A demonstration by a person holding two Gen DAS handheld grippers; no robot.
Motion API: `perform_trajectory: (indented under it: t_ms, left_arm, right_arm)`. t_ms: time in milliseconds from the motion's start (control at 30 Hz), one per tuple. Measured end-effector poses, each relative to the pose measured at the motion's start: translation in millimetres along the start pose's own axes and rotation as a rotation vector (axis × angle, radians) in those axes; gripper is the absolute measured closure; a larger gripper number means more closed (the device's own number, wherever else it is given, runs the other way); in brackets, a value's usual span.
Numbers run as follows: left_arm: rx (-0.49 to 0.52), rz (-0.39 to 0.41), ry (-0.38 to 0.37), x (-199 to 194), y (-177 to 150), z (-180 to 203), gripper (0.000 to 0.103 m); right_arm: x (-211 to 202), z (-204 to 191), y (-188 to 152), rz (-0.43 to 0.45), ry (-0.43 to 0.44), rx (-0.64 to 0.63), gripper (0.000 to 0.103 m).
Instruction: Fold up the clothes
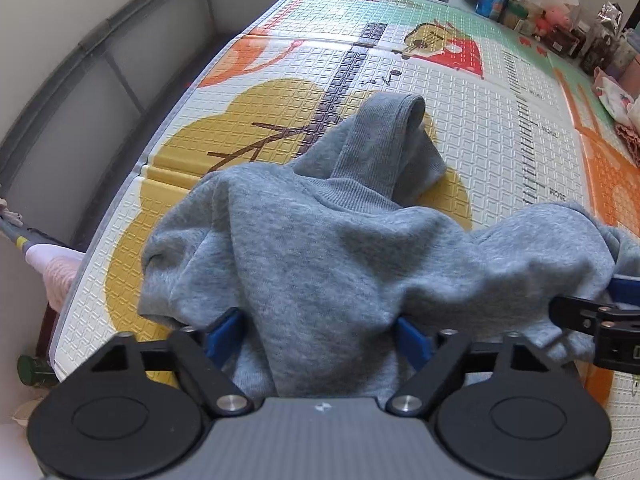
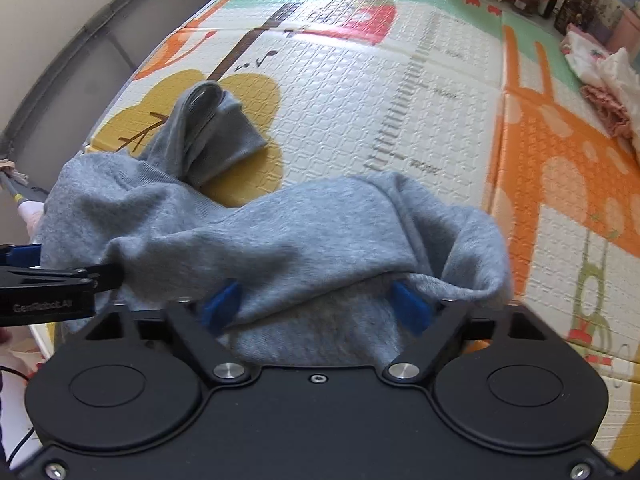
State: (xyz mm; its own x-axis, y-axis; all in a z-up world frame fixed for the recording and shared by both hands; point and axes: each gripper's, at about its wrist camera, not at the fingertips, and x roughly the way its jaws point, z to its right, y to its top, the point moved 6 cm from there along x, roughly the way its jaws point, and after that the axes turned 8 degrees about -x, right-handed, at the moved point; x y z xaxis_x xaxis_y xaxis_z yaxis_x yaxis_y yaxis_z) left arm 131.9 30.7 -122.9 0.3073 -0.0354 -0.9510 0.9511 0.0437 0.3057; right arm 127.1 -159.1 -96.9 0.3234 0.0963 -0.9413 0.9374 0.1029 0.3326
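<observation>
Fold not yet made. Grey sweatshirt [image 1: 320, 248] lies bunched on the patterned play mat [image 1: 480, 120], near edge, mostly over the yellow tree print; body rumpled in loose ridges, no flat panel and no clean crease to be seen. One sleeve [image 1: 392, 140] stands up in a hump at the far side of the heap, its ribbed cuff uppermost; the other end of the garment sags off to the right in a slack roll. Left gripper [image 1: 320, 330] is on the near left part of the cloth: jaws part-way apart, a thick fold of fabric filling the gap between the blue fingers [image 1: 224, 328]. Fabric reaches both pads, but whether they pinch it or merely straddle it I cannot tell from this view. Right gripper [image 2: 316, 308] is in the same posture on the near right part, jaws about half open, a doubled hem edge lying between and over its blue pads; grip likewise unconfirmed. Each gripper shows at the edge of the other's view, so they sit close together along the same near edge. Judgement: early stage, taking hold only. Left to do: lift and spread the garment flat, bring sleeves in, fold body. Clutter and other clothes sit far right, well apart.
</observation>
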Motion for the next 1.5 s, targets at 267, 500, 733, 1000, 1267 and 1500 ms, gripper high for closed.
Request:
perform_trajectory:
  t_ms: [267, 500, 733, 1000, 1267, 1500]
  left_arm:
    - [0.003, 0.013, -0.040, -4, -2, 7, 0.072]
    - [-0.011, 0.013, -0.076, -13, 0, 8, 0.081]
    - [0.031, 0.010, -0.097, -21, -5, 26, 0.082]
    - [0.124, -0.013, -0.142, -26, -24, 67, 0.083]
    - [0.243, -0.049, -0.205, -31, -47, 126, 0.083]
    - [0.330, -0.091, -0.258, -33, -63, 175, 0.083]
  right_arm:
    - [4, -2, 0, 0.015, 0.048, 0.032, 0.086]
    - [-7, 4, -3, 0.048, 0.099, 0.058, 0.094]
    - [-20, 14, -14, 0.055, 0.072, 0.055, 0.095]
    - [-36, 47, -43, 0.057, 0.006, 0.091, 0.096]
    - [-58, 100, -86, 0.062, -0.068, 0.164, 0.096]
    - [-79, 146, -127, 0.055, -0.124, 0.230, 0.096]
